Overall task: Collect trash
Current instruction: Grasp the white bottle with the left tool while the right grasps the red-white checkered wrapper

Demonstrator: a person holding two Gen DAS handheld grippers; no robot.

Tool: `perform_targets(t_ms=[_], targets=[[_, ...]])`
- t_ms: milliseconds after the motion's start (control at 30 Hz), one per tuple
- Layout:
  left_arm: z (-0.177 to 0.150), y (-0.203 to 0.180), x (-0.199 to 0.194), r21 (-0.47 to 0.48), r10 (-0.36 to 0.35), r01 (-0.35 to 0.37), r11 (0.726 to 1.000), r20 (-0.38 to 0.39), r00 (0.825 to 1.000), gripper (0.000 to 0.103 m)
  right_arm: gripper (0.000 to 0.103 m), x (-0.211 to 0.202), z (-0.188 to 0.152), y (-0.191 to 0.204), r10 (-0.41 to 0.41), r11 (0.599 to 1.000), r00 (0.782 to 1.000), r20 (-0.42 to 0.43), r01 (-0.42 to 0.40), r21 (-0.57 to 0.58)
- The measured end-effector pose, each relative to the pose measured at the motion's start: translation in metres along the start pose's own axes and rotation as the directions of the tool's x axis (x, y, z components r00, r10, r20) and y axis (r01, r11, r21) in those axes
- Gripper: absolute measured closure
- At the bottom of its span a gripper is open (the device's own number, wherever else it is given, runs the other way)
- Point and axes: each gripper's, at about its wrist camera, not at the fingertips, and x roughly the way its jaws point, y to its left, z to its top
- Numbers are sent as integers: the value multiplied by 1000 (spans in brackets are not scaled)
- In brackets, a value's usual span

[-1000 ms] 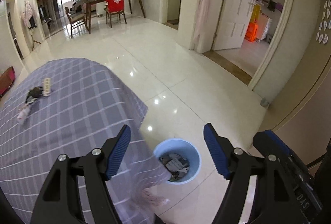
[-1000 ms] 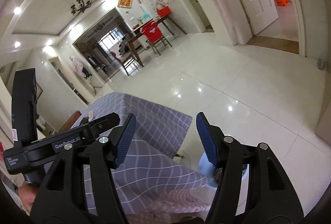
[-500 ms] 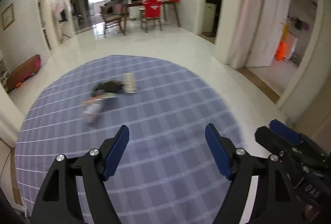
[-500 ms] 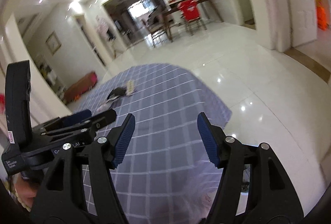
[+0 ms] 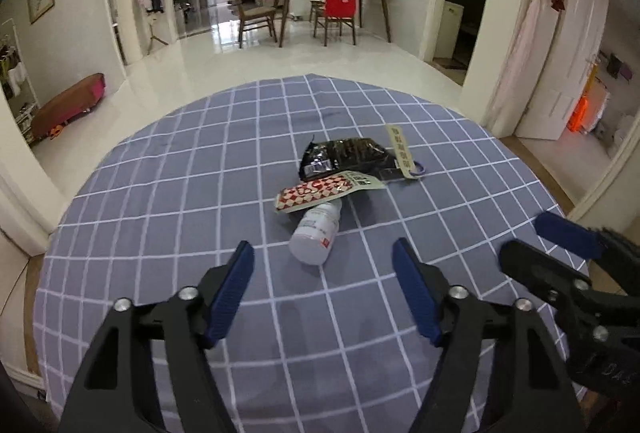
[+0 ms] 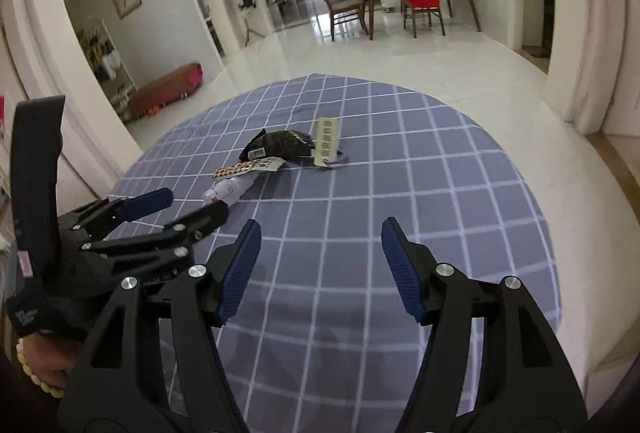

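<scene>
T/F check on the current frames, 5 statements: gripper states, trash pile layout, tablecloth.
1. Both the left gripper and the right gripper are open and hold nothing. True.
2. The plastic bottle stands upright. False: it lies on its side, its far end under the red patterned wrapper.
3. The dark foil bag lies farther from the grippers than the bottle. True.
4. The left gripper's fingers touch the bottle. False: they are short of it, apart.
5. The tablecloth is plain red. False: blue-grey with a white grid.
</scene>
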Motion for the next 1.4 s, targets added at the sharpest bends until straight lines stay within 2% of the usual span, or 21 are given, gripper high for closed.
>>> perform_targets(t_ms=[100, 167, 200, 267, 433, 567, 700, 767, 833, 1100, 1200, 1267, 1300, 1400], targets=[[2, -2, 12, 9, -8, 8, 1000, -7, 1000, 58, 41, 13, 5, 2, -2, 1000, 1000, -20, 2, -8], [3, 2, 20, -1, -26, 26, 1000, -14, 1000, 76, 41, 21, 7, 6, 0, 1000, 999, -34, 0, -18], [4, 5, 21, -8, -40, 40, 999, -13, 999, 78, 41, 23, 8, 8, 3, 1000, 999, -38, -4, -24], [2, 10, 18, -26, -56, 56, 998, -2, 998, 78, 41, 29, 11, 15, 4, 999, 999, -47, -6, -44], [-10, 35, -6, -94, -38, 39, 995, 14, 999, 79, 41, 44, 17, 39, 26, 995, 997, -69, -32, -96], [-15, 59, -21, -151, 36, -29, 988, 42, 998, 79, 40, 60, 21, 59, 30, 990, 996, -88, -42, -136], [-16, 87, -29, -218, 123, -106, 970, 67, 990, 79, 40, 78, 24, 76, 17, 985, 994, -106, -35, -171], [-15, 99, -30, -254, 149, -126, 959, 72, 986, 79, 35, 86, 27, 83, 5, 982, 994, -110, -25, -185], [-13, 106, -29, -264, 157, -134, 955, 70, 985, 79, 29, 94, 29, 90, -9, 981, 994, -109, -12, -193], [-11, 108, -22, -260, 134, -114, 959, 60, 989, 79, 27, 125, 38, 92, -72, 988, 988, -136, 52, -144], [-9, 107, -18, -257, 123, -105, 961, 54, 991, 79, 28, 129, 37, 93, -88, 986, 987, -133, 67, -151], [-9, 105, -18, -251, 115, -99, 963, 51, 992, 79, 35, 129, 37, 94, -100, 983, 987, -126, 78, -168], [-9, 104, -18, -251, 113, -97, 963, 50, 992, 79, 42, 129, 36, 94, -94, 983, 987, -127, 72, -167], [-8, 101, -20, -253, 101, -85, 964, 50, 994, 79, 47, 123, 32, 88, -74, 986, 989, -127, 54, -157]])
